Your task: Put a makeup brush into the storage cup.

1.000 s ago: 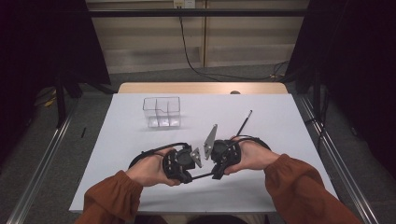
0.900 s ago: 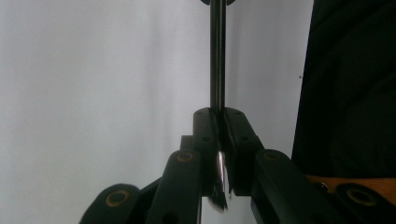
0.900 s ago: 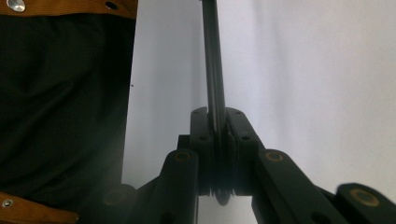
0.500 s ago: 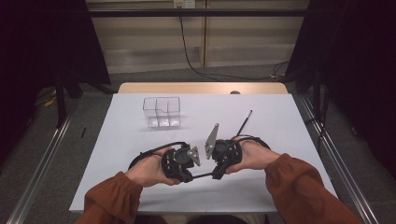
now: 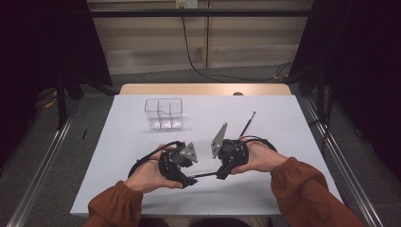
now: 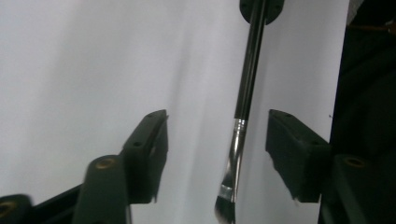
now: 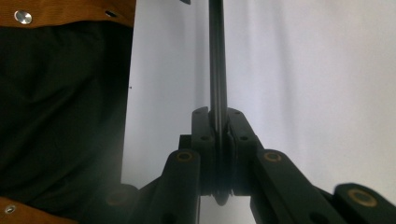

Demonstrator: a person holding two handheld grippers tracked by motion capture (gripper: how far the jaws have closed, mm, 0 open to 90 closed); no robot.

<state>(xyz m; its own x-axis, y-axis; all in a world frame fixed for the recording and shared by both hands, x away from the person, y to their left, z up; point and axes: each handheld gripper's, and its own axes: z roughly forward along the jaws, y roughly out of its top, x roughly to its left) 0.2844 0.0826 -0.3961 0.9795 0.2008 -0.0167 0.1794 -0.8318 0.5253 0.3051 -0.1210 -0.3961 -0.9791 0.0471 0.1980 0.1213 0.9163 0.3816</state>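
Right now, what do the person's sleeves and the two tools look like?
Both forearms wear rust-orange sleeves with gathered cuffs. The left tool and right tool are black, each topped by a grey three-cornered plate and trailing a black cable. Their jaws are black, blocky pads on linked bars with brass-coloured pivot pins.

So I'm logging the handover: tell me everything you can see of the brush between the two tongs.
The brush is slim, with a glossy black handle, a silvery metal ferrule and a short dark bristle tip. It hangs level above the white table, spanning the gap between the hands. The right tongs are clamped on its handle. The left tongs have just been opening; their pads stand apart on either side of the ferrule end, not touching it.
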